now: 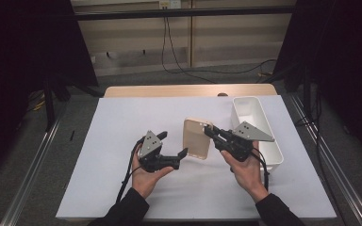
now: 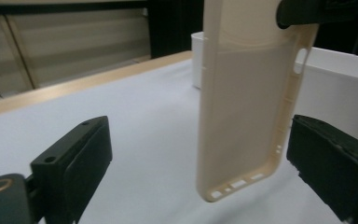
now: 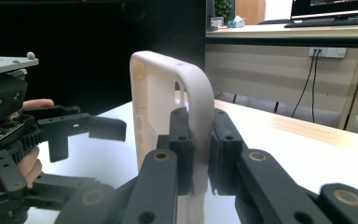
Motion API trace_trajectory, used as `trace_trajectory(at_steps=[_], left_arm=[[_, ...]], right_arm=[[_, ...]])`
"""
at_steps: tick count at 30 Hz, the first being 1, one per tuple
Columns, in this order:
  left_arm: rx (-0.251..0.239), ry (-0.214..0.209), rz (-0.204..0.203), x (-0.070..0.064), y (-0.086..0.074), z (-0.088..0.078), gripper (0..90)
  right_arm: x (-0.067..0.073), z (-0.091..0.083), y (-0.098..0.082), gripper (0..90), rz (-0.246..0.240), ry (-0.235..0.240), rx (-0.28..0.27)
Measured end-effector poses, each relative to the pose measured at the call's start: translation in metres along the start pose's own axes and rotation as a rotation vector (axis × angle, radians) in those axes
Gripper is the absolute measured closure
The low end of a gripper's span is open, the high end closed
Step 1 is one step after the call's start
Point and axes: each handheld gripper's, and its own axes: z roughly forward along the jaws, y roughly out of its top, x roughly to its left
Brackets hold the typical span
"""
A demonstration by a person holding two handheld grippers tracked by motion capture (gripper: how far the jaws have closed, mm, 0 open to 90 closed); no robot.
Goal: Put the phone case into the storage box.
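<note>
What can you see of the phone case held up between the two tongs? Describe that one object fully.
The phone case is a pale beige, slightly translucent soft-looking shell with rounded corners, side slots, port holes along its lower edge and a camera cut-out. It hangs upright above the white table cover, clear of it. The right tongs pinch its edge; the left tongs stand open around its lower end, not touching.

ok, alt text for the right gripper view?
The right hand-held gripper is clamped on the edge of a beige phone case held upright above a white table. At left, the open left hand-held gripper sits apart from the case.
</note>
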Motion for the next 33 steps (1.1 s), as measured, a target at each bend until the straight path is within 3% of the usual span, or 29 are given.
trace_trajectory(at_steps=[4, 8, 14, 18, 26, 33], left_arm=[[-0.008, -0.005, -0.052, 0.007, 0.002, -0.005, 2.7], [0.007, 0.020, -0.059, 0.011, 0.001, -0.009, 2.9], [0.010, 0.050, -0.024, 0.011, -0.003, -0.017, 2.9], [-0.012, 0.062, -0.022, 0.014, -0.005, -0.026, 3.4], [-0.011, 0.064, -0.024, 0.022, -0.012, -0.043, 3.3], [-0.012, 0.099, -0.032, 0.030, -0.020, -0.064, 2.9]], right_arm=[[-0.003, -0.003, 0.002, 81.7, 0.000, -0.002, -0.003], [-0.008, -0.006, 0.005, 81.7, -0.001, -0.002, -0.009], [-0.012, -0.010, 0.008, 81.6, -0.002, -0.005, -0.018], [-0.016, -0.014, 0.012, 81.6, -0.007, -0.009, -0.028], [-0.024, -0.017, 0.014, 81.6, -0.004, -0.012, -0.033], [-0.030, -0.022, 0.018, 81.6, -0.002, -0.018, -0.043]])
